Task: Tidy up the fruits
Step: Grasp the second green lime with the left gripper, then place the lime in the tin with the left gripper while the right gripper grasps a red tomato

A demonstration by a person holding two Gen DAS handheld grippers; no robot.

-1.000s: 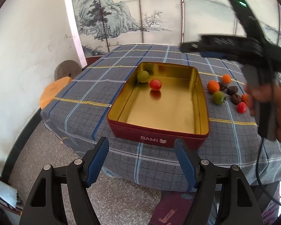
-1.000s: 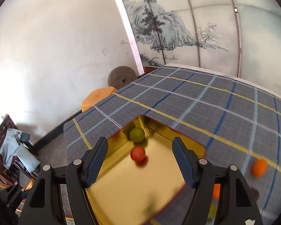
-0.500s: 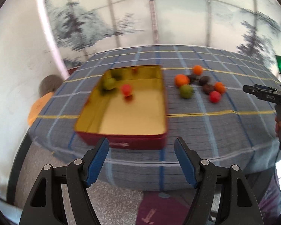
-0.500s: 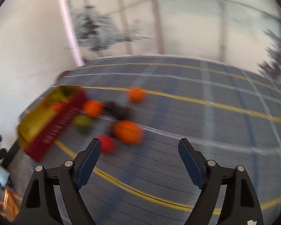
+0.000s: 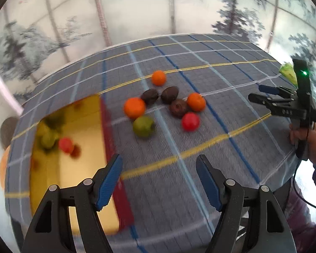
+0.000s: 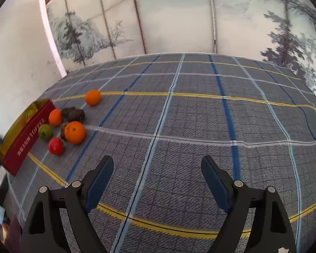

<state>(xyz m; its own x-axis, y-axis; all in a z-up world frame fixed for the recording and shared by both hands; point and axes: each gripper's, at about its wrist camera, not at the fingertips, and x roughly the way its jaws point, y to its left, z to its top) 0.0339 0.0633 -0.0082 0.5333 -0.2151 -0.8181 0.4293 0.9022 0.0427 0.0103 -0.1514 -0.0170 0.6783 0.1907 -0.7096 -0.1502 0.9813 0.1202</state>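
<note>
Left gripper (image 5: 159,168) jaws apart, nothing between them, above the plaid tablecloth (image 5: 200,143) just right of the red tin (image 5: 113,130). Right gripper (image 6: 157,169) likewise agape and empty over bare cloth. Loose fruit cluster (image 5: 166,103) lies on the cloth beside the tin: 3 orange, 3 dark, 1 green, 1 red. Inside the tin: 1 green fruit (image 5: 47,140), 1 red fruit (image 5: 65,145).

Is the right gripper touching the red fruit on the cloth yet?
Apart. The right wrist view shows the right gripper open over bare tablecloth, with the red fruit far off to its left.
</note>
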